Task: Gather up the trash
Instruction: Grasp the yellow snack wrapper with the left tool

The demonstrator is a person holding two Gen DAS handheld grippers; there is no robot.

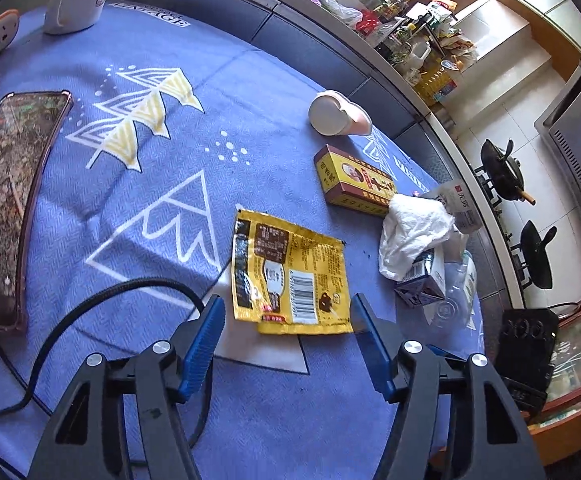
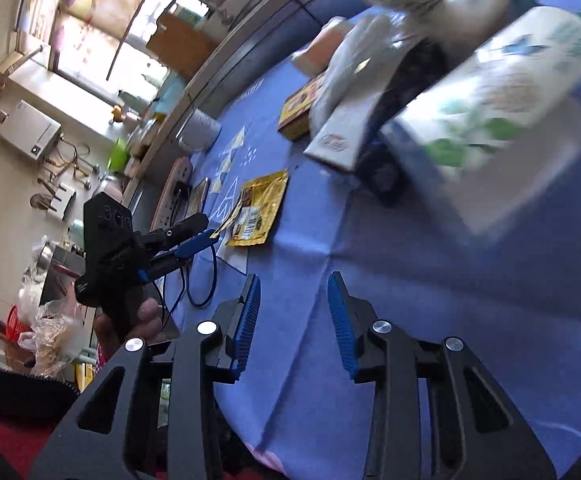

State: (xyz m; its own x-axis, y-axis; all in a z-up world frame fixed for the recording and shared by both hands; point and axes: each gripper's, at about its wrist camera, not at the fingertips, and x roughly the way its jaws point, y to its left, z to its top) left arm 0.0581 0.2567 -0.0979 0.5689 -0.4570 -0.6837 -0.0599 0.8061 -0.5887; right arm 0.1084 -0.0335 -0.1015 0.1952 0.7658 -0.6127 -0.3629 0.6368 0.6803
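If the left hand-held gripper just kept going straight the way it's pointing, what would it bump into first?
Most likely the yellow wrapper, lying flat on the blue tablecloth just ahead of the open left hand-held gripper. Depth is hard to judge, so it might touch the cloth first.

Each black claw (image 1: 288, 312) (image 2: 294, 300) carries ribbed blue pads and silver screws.

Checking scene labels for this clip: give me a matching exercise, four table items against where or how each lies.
Items:
1. yellow wrapper
2. phone
3. white mug
4. crumpled tissue

States:
A. at the far edge of the cloth, handle showing
B. flat, just ahead of the open left gripper
C. bunched beside the yellow-brown box
D. lying along the left side

Pairs: 1-B, 2-D, 3-A, 4-C
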